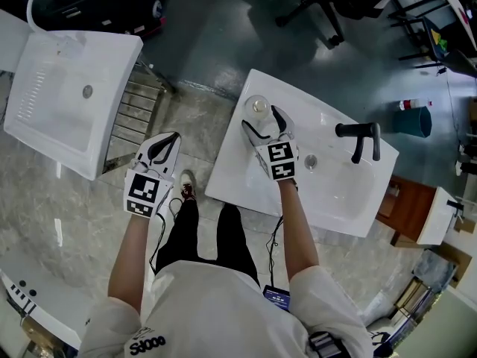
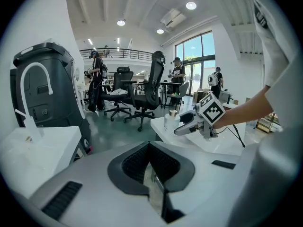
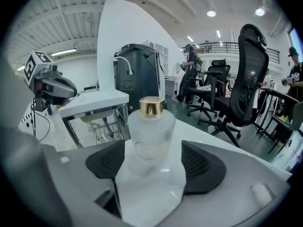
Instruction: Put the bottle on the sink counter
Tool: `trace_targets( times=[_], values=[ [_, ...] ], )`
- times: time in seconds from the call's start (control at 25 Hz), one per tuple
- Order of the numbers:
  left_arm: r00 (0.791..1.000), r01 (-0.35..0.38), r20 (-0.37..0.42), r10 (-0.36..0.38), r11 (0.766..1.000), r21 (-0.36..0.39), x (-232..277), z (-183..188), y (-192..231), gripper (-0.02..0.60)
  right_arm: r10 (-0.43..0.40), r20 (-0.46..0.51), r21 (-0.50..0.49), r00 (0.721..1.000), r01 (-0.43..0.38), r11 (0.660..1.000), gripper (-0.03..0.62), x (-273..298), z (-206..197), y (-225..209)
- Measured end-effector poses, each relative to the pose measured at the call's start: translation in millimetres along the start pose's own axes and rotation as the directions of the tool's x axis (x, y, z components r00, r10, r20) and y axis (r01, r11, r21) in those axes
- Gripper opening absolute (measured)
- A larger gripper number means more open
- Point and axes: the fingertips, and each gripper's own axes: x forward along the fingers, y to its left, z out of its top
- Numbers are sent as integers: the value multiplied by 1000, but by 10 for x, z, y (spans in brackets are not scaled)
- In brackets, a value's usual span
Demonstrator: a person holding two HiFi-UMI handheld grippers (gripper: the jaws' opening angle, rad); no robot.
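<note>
**Bottle stands at the counter's corner, right jaws wide around it**

The only clear markings are the black-and-white square markers on each gripper's cube. The print on the person's shirt hem is too distorted to read, and any marking on the bottle's frosted glass is too faint to make out.

The bottle (image 3: 151,129), with its gold cap, stands upright on the white sink counter (image 1: 231,177) at the far left corner, close to the edges. The right gripper (image 1: 261,118) has its fingers spread wide on either side of the bottle, with a gap at each pad. To the right, the basin and the black faucet (image 1: 358,139) leave a bare strip of counter.

The left gripper (image 1: 165,142) hangs over the floor between this counter and a second sink (image 1: 45,118) to the left, its jaws closed together and empty. Office chairs (image 3: 248,86) stand well beyond the corner.
</note>
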Motion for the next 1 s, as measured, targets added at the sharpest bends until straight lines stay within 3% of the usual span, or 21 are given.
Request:
trace_targets(
  times=[0.32,0.64,1.0],
  values=[
    [1000,9,30,-9,1000,21,-113,118,-44,5,-43,-5,-1,999,43,999,371,-453,-33,-11],
    [996,32,85,-37,998,62,-221,470,-57,5,-96,63,69,993,92,993,364,-994,355,-12],
    [981,80,165,-100,989,127,-306,855,-110,5,-175,178,83,968,163,983,155,-1564,876,159]
  ],
)
